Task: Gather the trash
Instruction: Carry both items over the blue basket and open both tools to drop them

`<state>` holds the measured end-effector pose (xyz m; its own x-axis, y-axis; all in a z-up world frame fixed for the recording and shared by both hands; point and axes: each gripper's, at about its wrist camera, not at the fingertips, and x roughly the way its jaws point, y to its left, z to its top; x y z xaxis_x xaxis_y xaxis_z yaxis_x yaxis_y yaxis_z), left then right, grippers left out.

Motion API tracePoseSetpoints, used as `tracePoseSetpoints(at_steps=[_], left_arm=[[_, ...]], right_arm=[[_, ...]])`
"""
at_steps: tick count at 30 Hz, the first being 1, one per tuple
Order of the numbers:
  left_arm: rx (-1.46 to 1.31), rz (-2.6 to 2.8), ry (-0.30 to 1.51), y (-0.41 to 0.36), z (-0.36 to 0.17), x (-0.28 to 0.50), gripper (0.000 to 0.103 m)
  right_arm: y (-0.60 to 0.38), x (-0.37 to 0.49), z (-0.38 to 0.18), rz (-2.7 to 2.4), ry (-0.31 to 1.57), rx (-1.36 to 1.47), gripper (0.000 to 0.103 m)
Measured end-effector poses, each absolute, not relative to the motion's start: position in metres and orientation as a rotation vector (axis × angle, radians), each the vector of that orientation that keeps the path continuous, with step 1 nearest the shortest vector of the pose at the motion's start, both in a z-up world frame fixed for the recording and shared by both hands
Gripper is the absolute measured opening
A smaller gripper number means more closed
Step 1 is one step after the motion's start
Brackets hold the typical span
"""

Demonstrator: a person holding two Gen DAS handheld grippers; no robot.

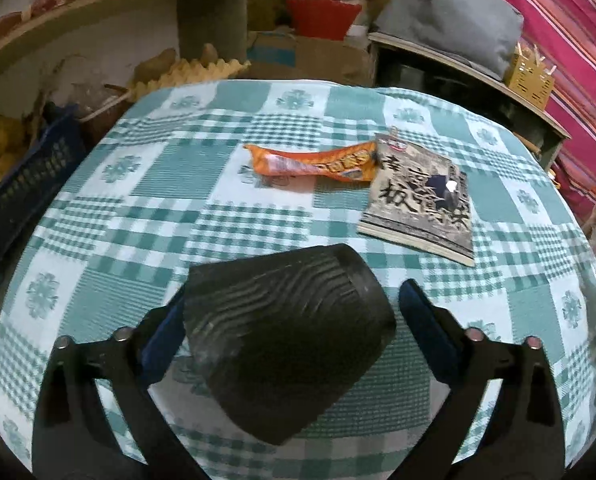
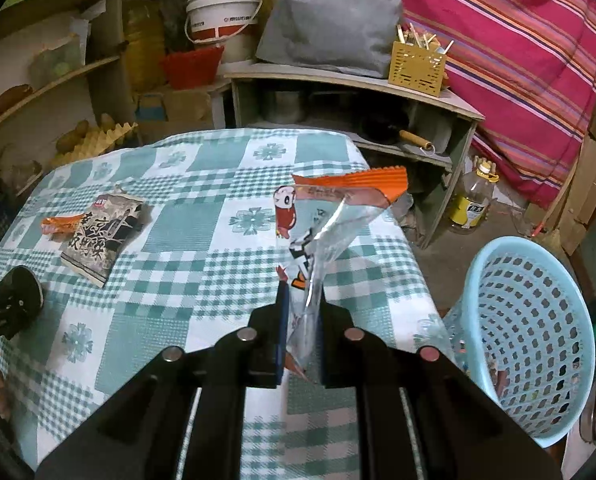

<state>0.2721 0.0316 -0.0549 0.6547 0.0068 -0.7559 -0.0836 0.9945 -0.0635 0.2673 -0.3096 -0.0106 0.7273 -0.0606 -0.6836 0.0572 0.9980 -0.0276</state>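
Our right tongs [image 2: 301,312] are clamped on a clear snack wrapper [image 2: 326,232] with an orange crimped top. Its long axis rises up and away from the pads, the orange edge pointing toward the far right corner of the counter [image 2: 202,216]. Just past the counter's right edge, a light blue perforated basket [image 2: 538,328] stands on the floor, tilted with its mouth facing us.

Our left tongs [image 1: 294,320] are spread wide around a black ribbed cup [image 1: 286,340]. The cup lies on its side, its long axis running toward the far side, and the left pad [image 1: 162,344] appears to touch it while the right pad stands apart. Beyond it lies an orange wrapper [image 1: 314,162], long axis left to right, its right end touching a grey printed packet [image 1: 422,204] that runs near to far. Checked cloth lies open between cup and wrappers.
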Motion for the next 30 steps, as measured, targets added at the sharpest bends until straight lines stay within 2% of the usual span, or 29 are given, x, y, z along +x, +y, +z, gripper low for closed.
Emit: tracePoseSetpoints(at_steps=[1, 2, 8, 14, 23, 30], left_arm=[[-0.091, 0.04, 0.86, 0.028, -0.055, 0.273, 0.081], [-0.088, 0.027, 0.863, 0.025, -0.054, 0.274, 0.08], [-0.082, -0.062, 0.861, 0.002, -0.045, 0.277, 0.079], [-0.013, -0.149, 0.749, -0.047, 0.0, 0.27, 0.079], [0.061, -0.381, 0.614, -0.182, 0.055, 0.255, 0.079], [0.07, -0.533, 0.612, -0.278, 0.053, 0.25, 0.079]], right_arm=[[-0.312, 0.266, -0.01, -0.068, 0.75, -0.004, 0.012], [-0.316, 0.264, -0.008, -0.071, 0.747, -0.001, 0.012], [-0.342, 0.253, 0.0, -0.093, 0.72, 0.029, 0.012], [-0.393, 0.237, 0.017, -0.137, 0.671, 0.116, 0.012], [-0.472, 0.21, 0.029, -0.21, 0.632, 0.178, 0.012], [-0.531, 0.185, 0.026, -0.278, 0.62, 0.215, 0.012]])
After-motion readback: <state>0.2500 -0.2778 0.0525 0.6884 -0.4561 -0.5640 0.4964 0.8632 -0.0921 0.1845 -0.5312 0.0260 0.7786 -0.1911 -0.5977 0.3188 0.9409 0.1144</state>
